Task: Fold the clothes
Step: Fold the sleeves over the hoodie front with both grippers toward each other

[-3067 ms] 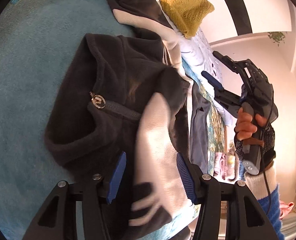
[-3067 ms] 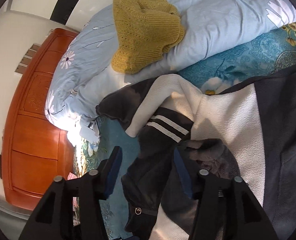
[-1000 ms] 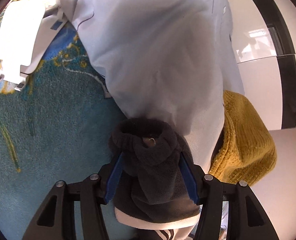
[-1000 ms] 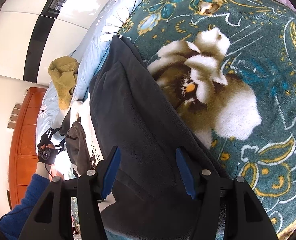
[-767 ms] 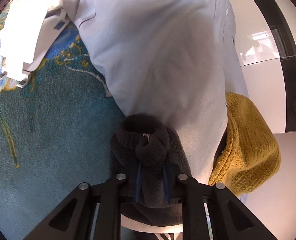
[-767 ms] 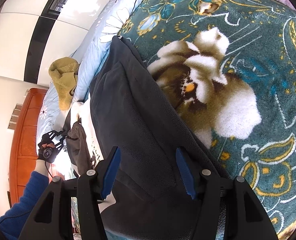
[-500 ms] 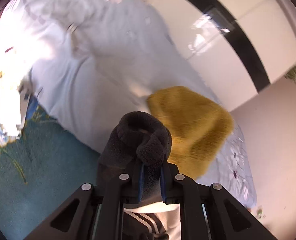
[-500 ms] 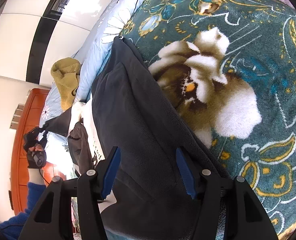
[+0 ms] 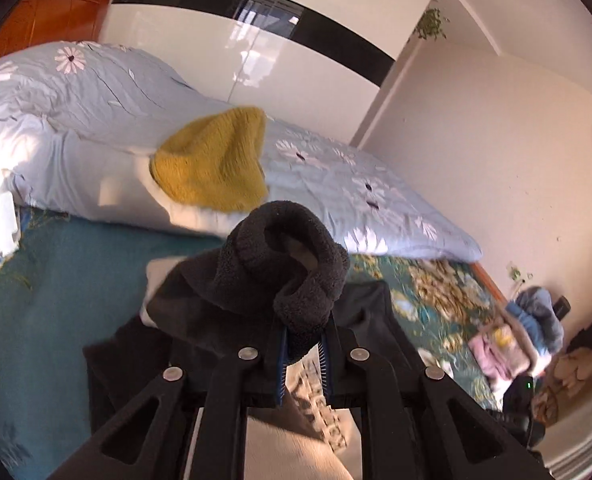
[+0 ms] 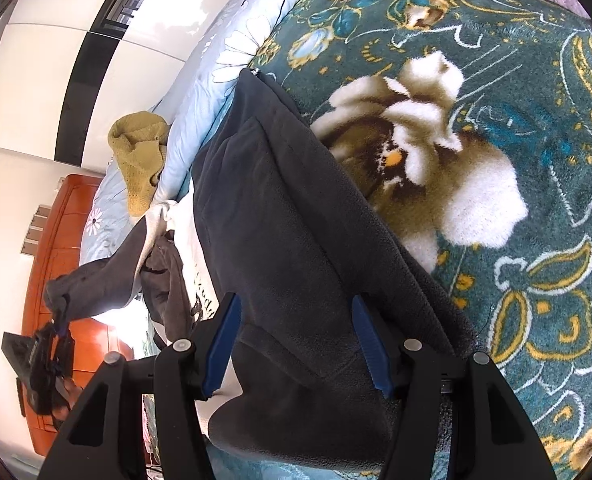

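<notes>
Lifted off the bed, sleeve cuff (image 9: 291, 264) sits pinched in left tool (image 9: 302, 354).

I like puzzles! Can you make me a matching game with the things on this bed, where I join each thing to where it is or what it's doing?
Things
1. mustard-yellow knitted sweater
2. dark grey fleece cuff
3. left hand-held gripper
4. right hand-held gripper

States
A. pinched between blue pads
B. jaws apart over the dark fleece jacket
C. lying on the pale blue daisy-print quilt
D. shut on fabric

Pairs: 1-C, 2-A, 3-D, 4-B
</notes>
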Action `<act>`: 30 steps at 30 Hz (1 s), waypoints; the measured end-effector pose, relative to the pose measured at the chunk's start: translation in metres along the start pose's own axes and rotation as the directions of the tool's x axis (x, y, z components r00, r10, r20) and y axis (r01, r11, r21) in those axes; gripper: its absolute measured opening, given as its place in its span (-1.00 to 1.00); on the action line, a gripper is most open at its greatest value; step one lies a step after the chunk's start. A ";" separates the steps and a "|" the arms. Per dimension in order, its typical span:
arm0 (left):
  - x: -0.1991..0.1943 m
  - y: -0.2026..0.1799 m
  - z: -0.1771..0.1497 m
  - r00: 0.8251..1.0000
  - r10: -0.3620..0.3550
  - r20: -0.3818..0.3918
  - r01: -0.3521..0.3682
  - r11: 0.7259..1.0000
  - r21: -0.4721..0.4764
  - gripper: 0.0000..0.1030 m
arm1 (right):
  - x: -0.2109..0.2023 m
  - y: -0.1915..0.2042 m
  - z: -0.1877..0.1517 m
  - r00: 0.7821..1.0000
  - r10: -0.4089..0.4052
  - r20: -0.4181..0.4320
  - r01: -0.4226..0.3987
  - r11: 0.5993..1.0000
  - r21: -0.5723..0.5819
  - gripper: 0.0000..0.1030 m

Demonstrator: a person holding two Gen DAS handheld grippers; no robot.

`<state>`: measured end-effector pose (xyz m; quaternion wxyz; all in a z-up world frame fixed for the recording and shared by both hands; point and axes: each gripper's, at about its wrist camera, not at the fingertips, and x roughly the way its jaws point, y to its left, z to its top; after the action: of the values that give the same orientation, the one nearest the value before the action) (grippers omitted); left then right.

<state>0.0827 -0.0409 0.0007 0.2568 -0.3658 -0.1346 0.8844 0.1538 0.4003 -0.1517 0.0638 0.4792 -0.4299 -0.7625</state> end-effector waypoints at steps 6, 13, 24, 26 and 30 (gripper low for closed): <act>0.021 -0.016 -0.071 0.979 0.023 -0.204 -0.019 1.000 0.020 -0.72 | 0.004 0.017 -0.010 1.000 -0.003 -0.029 0.001 0.999 -0.052 0.15; 0.033 -0.003 -0.089 0.950 0.004 -0.313 -0.023 0.998 -0.056 -0.26 | 0.030 0.067 -0.033 0.990 0.081 -0.112 -0.096 0.986 -0.136 0.15; -0.007 0.052 -0.097 0.942 -0.101 -0.320 -0.003 0.951 -0.308 0.09 | 0.110 0.153 -0.082 0.921 0.207 -0.331 -0.284 0.937 -0.205 0.15; -0.011 0.061 -0.094 0.942 -0.099 -0.321 -0.014 0.944 -0.330 0.10 | 0.120 0.156 -0.089 0.911 0.214 -0.353 -0.293 0.938 -0.185 0.15; -0.022 0.073 -0.094 0.938 -0.092 -0.335 -0.032 0.937 -0.348 0.11 | 0.132 0.150 -0.097 0.880 0.280 -0.383 -0.330 0.941 -0.070 0.15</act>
<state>0.1368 -0.1092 -0.0836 0.2213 -0.5530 -0.2474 0.7642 0.1126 0.1820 -0.1494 0.2943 0.5344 -0.4283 -0.6666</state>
